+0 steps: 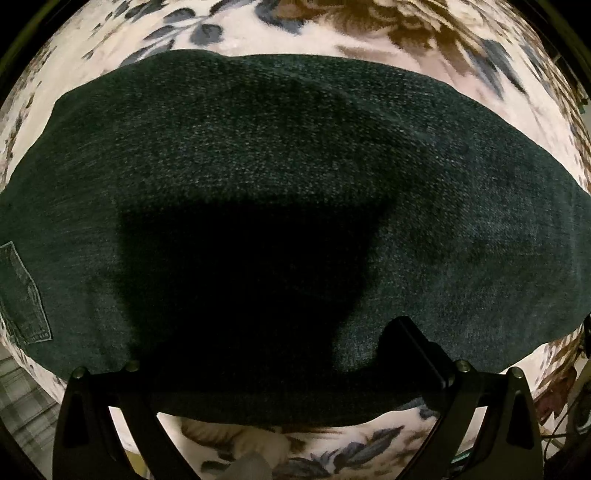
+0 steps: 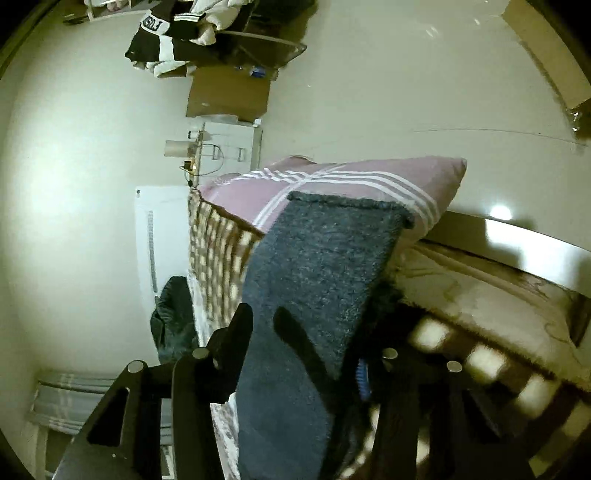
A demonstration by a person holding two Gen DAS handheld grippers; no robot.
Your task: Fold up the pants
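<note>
Dark denim pants [image 1: 295,166] lie spread flat on a floral bedspread [image 1: 258,29] and fill most of the left wrist view; a back pocket [image 1: 22,295] shows at the far left. My left gripper [image 1: 280,354] hovers low over the near edge of the pants with its jaws wide apart, holding nothing. In the right wrist view, a pant leg [image 2: 325,266] with its hem at the top runs up between the fingers [image 2: 232,339] of my right gripper [image 2: 306,343], which is shut on it and holds it lifted.
A pink striped pillow [image 2: 332,181] lies behind the lifted leg on a checkered blanket [image 2: 214,251]. A white cabinet [image 2: 229,147], a cardboard box [image 2: 229,96] and hanging clothes [image 2: 166,40] stand by the wall. The wooden headboard [image 2: 517,236] is at the right.
</note>
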